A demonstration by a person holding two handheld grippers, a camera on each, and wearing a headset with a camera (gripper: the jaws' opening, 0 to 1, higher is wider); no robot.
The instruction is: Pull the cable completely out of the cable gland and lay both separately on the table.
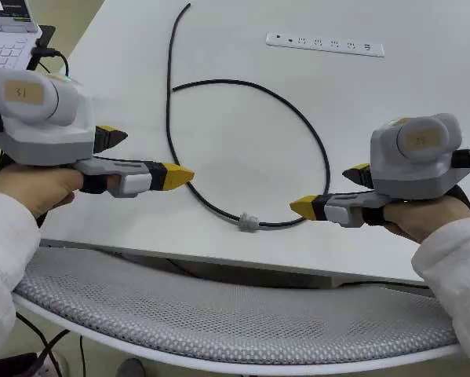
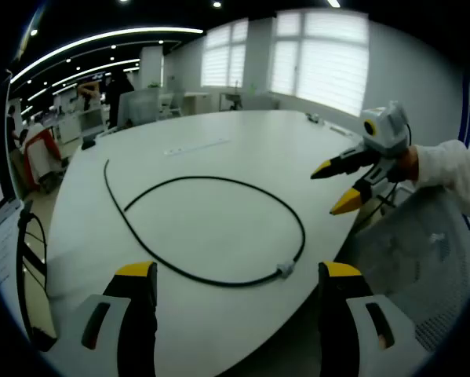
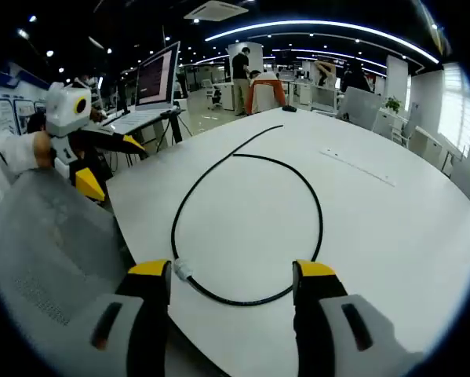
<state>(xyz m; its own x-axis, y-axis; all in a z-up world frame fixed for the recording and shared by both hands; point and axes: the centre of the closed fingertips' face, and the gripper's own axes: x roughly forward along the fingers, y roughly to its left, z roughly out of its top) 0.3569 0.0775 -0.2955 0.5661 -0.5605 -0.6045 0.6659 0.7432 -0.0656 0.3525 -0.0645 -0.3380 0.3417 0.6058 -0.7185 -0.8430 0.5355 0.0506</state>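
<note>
So your left gripper (image 1: 158,155) and right gripper (image 1: 319,190) hang spread and empty either side of the gland (image 1: 249,222); it's threaded on the cable (image 1: 297,118) by the table's (image 1: 391,118) near edge; likely poised so each takes one part.

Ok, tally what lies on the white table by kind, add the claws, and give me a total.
Black cable: 1
Grey cable gland: 1
White power strip: 1
Claws, both open: 2 (left claw, right claw)
Total: 5
</note>
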